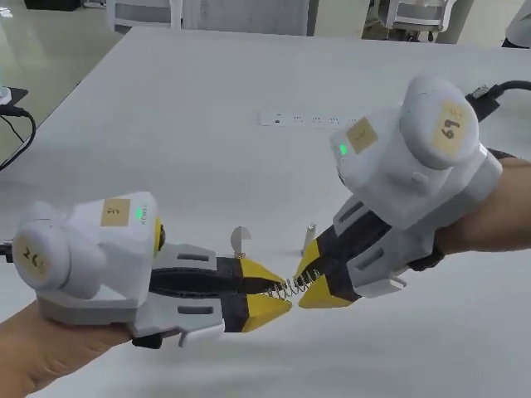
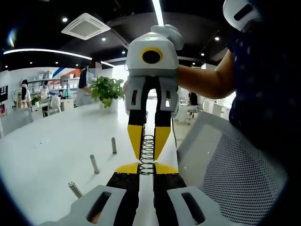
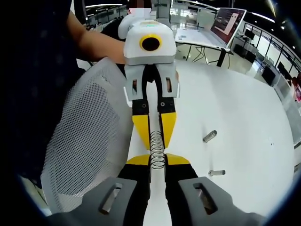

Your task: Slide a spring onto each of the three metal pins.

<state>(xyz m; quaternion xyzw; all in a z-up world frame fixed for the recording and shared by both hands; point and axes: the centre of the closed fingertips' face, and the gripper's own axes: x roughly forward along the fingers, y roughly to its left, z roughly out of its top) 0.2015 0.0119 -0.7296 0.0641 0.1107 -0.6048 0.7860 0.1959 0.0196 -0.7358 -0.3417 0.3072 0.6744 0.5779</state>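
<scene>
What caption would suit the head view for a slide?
Left gripper and right gripper meet tip to tip, both holding one spring above the white table.

Bright, even overhead light washed the white counter [image 1: 249,99], with only faint shadows under the jaws. A ceiling strip light [image 2: 157,12] glared above the jaws. Both gripper views bowed hard at their edges, yet the spring [image 2: 147,155] between the jaws was sharp.

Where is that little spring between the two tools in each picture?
Head view: the spring is low and centre, lying sideways.
Left gripper view: the spring is centre, just below the middle, upright.
Right gripper view: the spring is centre, below the middle, upright.
Shared landmark: the yellow tips gripping both its ends.
</scene>
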